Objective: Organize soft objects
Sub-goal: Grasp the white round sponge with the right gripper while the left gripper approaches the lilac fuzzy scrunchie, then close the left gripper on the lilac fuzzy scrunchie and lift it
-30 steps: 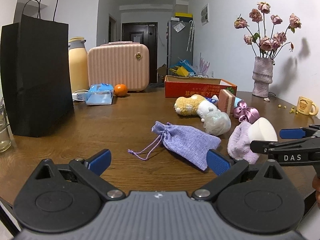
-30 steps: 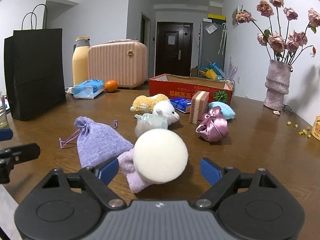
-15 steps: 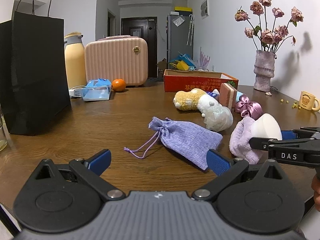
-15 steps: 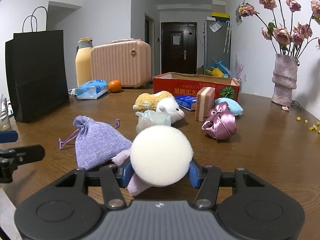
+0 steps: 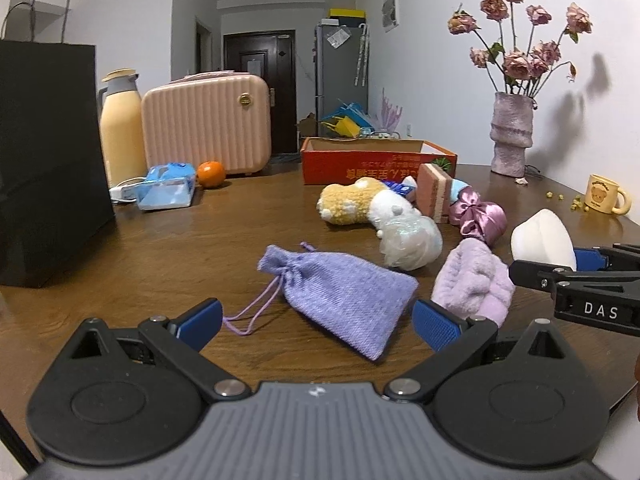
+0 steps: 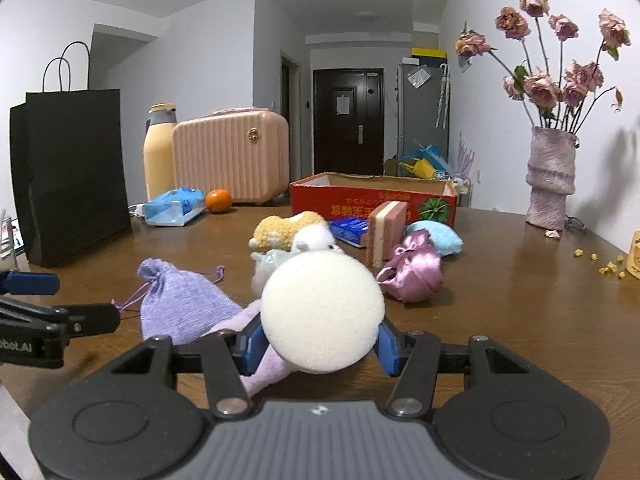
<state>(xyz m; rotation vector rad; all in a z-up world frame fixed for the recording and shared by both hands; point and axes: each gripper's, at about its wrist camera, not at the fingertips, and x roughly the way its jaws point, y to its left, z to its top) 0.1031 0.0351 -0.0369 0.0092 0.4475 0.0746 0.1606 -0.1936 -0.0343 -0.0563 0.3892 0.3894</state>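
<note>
- Left wrist view:
- White letters "DAS" readable on the black side of the right gripper [image 5: 576,260], entering from the right edge.
- Red cardboard box [image 5: 376,162] printed with yellow characters, upside down and not legible.
- Yellow mug [image 5: 606,200] printed with a bear face, far right on the wooden table [image 5: 180,248].
- Left gripper [image 5: 316,320] low over the table with blue pads wide apart, gripping nothing.
- Lavender drawstring pouch [image 5: 340,296] lying flat between and just beyond those pads, cords trailing left.
- Fluffy lilac cloth [image 5: 474,280] just right of the pouch, under the white sponge puff [image 5: 540,240].
- Puff pinched at the tip of the right gripper, seen edge-on as a cream wedge.
- Right wrist view:
- Partial white lettering "bot.AI" readable on the left gripper [image 6: 60,300] at the left edge.
- Same red box [image 6: 372,200], yellow characters again inverted, with a green melon picture at its right end.
- Right gripper [image 6: 320,344] closed down on the white sponge puff [image 6: 322,312], blue pads pressing both flanks.
- Puff round, pale cream, finely porous, dome facing the camera.
- Fluffy lilac cloth [image 6: 260,356] beneath the puff, touching it.
- Lavender drawstring pouch [image 6: 180,304] to the left on the table [image 6: 520,320].
- Pink satin bow bag [image 6: 412,272], striped pink sponge block [image 6: 386,232] and plush toys [image 6: 296,234] further back.
</note>
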